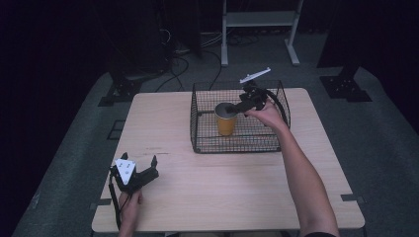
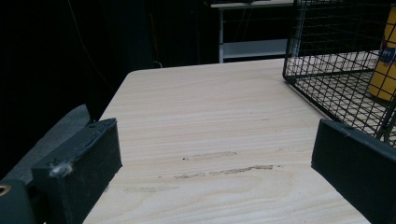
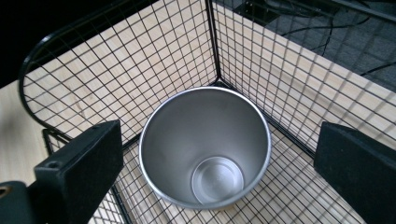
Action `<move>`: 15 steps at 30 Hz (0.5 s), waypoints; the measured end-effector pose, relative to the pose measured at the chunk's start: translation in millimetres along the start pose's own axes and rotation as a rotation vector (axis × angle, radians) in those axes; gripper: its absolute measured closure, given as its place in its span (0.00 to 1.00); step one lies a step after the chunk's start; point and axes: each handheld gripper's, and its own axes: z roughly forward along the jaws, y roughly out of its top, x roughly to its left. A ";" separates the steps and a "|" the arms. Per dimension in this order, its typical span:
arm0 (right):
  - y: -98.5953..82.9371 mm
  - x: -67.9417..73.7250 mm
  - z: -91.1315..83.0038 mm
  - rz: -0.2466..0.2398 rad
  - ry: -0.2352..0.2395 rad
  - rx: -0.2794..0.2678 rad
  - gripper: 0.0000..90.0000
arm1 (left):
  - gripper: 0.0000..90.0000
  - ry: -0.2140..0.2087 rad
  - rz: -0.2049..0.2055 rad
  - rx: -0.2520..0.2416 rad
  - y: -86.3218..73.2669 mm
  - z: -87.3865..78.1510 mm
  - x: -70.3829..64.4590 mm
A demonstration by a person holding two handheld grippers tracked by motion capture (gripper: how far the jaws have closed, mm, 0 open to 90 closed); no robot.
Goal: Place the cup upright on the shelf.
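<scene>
A yellow cup (image 1: 227,121) with a bare steel inside (image 3: 205,144) stands upright in a black wire basket (image 1: 237,148) on the far half of the wooden table (image 1: 222,192). My right gripper (image 1: 233,109) hovers over the cup's mouth, open, one jaw on each side of the rim (image 3: 219,140) and neither touching it. The cup is empty. My left gripper (image 1: 139,158) rests near the table's front left corner, open, nothing between its jaws (image 2: 215,140). From there the basket (image 2: 327,70) and cup (image 2: 385,65) lie ahead to the right.
The basket's mesh walls (image 3: 140,70) stand close around the cup. Bare tabletop (image 2: 210,116) spreads between the left gripper and the basket. Behind the table stand a white metal frame (image 1: 259,19), dark stand bases (image 1: 118,91) and floor cables (image 1: 173,69).
</scene>
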 end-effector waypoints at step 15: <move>-17.9 -2.1 -44.6 0.023 -0.025 -0.011 0.01 | 0.01 -0.003 -0.006 -0.001 -0.2 -1.1 0.6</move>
